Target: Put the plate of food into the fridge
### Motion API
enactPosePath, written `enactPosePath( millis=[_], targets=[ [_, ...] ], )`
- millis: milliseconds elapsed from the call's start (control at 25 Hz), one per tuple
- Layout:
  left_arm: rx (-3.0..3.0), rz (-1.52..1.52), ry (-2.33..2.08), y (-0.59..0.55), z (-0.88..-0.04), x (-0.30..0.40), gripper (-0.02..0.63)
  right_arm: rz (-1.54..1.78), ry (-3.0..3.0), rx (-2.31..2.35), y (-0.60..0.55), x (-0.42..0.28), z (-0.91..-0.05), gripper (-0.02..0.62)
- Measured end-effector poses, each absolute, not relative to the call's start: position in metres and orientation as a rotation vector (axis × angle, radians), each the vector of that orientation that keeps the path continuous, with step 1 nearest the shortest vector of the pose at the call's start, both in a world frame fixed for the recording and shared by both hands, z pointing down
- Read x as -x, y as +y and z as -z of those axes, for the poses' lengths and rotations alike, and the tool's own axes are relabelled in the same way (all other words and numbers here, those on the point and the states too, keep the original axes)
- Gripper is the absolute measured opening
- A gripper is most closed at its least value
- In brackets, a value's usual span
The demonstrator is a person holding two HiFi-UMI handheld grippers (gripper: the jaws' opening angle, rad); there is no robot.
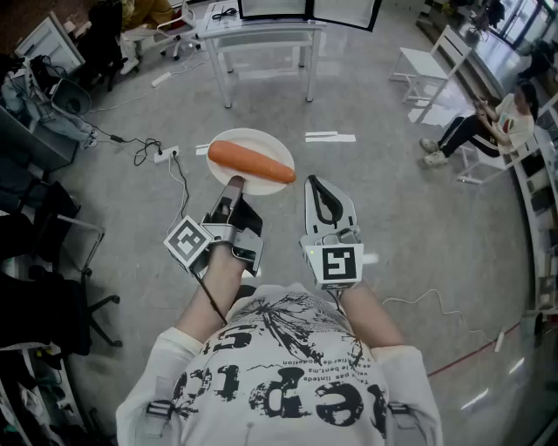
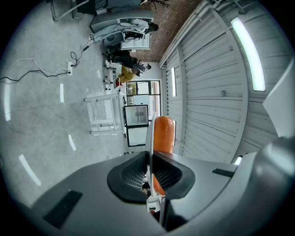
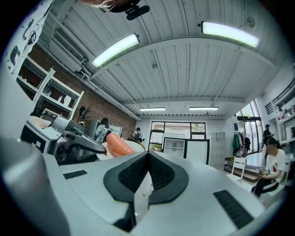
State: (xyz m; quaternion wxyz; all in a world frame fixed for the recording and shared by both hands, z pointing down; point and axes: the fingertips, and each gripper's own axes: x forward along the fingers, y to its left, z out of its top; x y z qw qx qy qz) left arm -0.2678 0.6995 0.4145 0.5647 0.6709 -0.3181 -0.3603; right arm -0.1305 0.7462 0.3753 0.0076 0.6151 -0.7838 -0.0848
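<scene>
In its own view, the left gripper is pinching one white plate edge-on by the rim; only the head view is showing it whole, carrying one carrot. The right gripper is hovering alongside, pressed together, empty.

This is looking like an open office-lab. A white-framed worktop carrying monitors is standing at twelve o'clock on a grey concrete floor. A power strip is trailing cables at ten, office chairs are crowding eight, and a person is sitting at two. Strip lights are glowing on a ribbed ceiling beside a brick wall.
</scene>
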Motion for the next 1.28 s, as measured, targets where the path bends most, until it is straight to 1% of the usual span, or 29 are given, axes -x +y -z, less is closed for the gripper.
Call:
enactPosePath(
  millis=[920,1280],
  targets=[
    [-1.569,0.84,-0.767,0.704,-0.414,0.271,0.031,0.123,-2.509,-1.895,0.752,0.129,-0.386,0.0],
    [-1.563,0.824,-0.818,0.709,-0.422,0.274,0.031,0.017,-2.456,-1.94,0.75,0.109,-0.401,0.0]
  ],
)
